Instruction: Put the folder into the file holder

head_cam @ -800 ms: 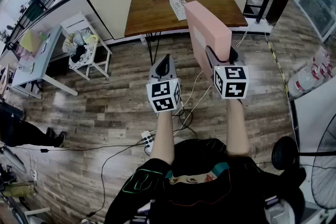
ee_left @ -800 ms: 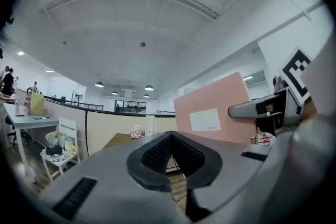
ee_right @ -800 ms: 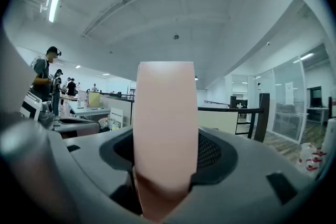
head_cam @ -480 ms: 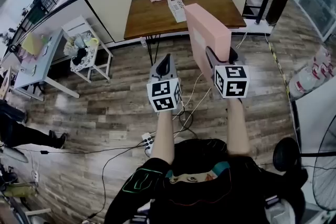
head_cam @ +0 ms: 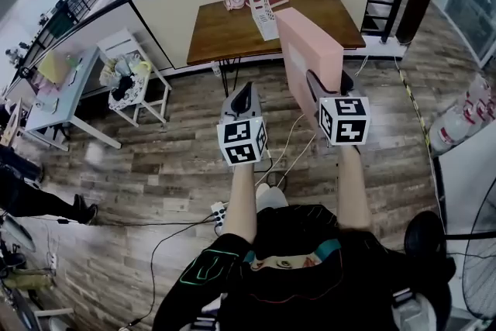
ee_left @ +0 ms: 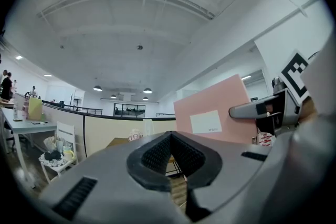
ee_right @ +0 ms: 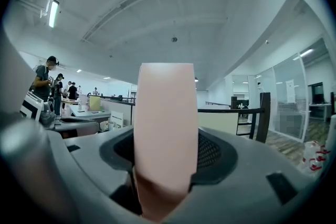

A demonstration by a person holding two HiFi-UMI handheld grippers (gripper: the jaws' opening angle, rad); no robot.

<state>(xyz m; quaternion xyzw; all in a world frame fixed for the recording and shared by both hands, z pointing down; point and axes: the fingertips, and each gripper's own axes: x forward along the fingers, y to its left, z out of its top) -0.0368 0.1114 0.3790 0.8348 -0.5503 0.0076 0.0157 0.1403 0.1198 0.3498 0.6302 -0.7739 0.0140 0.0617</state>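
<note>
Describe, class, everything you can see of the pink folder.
The folder is pale pink, thick and box-like, with matte sides that look like card or plastic. One broad side carries a white rectangular label. It stands upright, narrow edge towards the person. Its lower end is clamped between the jaws of the right gripper, which holds it up in the air. Nothing else touches it.

bare table [head_cam: 232, 31] beside file holder [head_cam: 262, 0], floor [head_cam: 170, 143] open

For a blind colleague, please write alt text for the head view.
The right gripper holds a pink folder upright. The left gripper beside it is shut and empty. A white file holder stands on the wooden table ahead.
</note>
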